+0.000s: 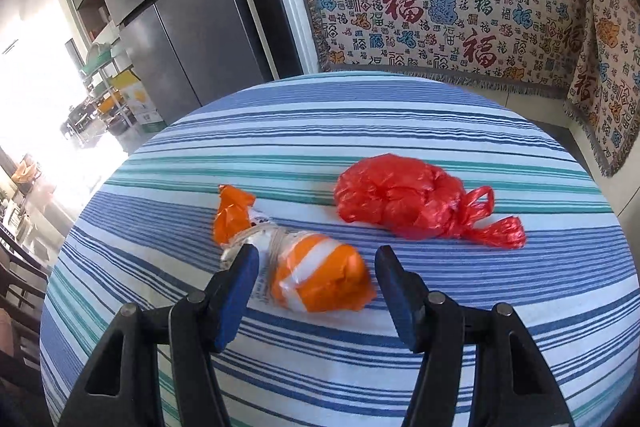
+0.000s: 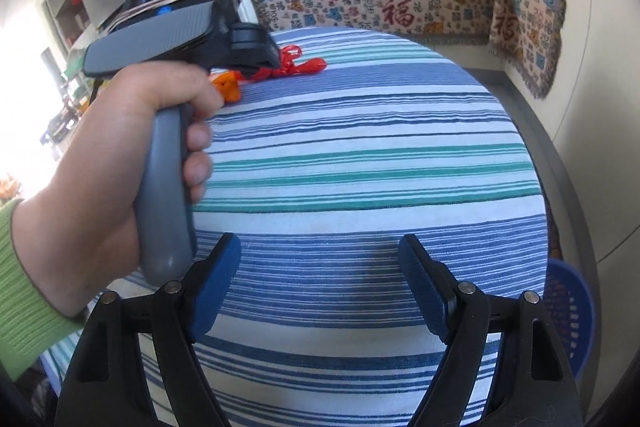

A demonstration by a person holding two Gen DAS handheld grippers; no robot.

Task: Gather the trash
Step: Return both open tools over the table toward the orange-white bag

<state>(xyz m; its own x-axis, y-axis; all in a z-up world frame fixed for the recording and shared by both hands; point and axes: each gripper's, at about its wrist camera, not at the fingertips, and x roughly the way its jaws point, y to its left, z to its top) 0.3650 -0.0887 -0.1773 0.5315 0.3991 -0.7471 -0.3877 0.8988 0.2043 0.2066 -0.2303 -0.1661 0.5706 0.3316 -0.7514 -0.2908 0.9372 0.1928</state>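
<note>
Left claw released, low, straddling the orange-white trash bundle; right claw released, level above the striped table.

A round table is seen, covered by a striped cloth in blue, white and teal bands. Two items are recorded lying directly on the cloth. An orange-and-white plastic bundle, tied around its middle with string, lies on its side toward the near-left part of the surface. A red plastic bag, knotted at one end with its handles splayed to the right, lies just beyond and to the right of the bundle; the two are near each other but apart. In the right wrist view, the remaining cloth is shown, with both items noted at the far-left edge, partly hidden.
</note>
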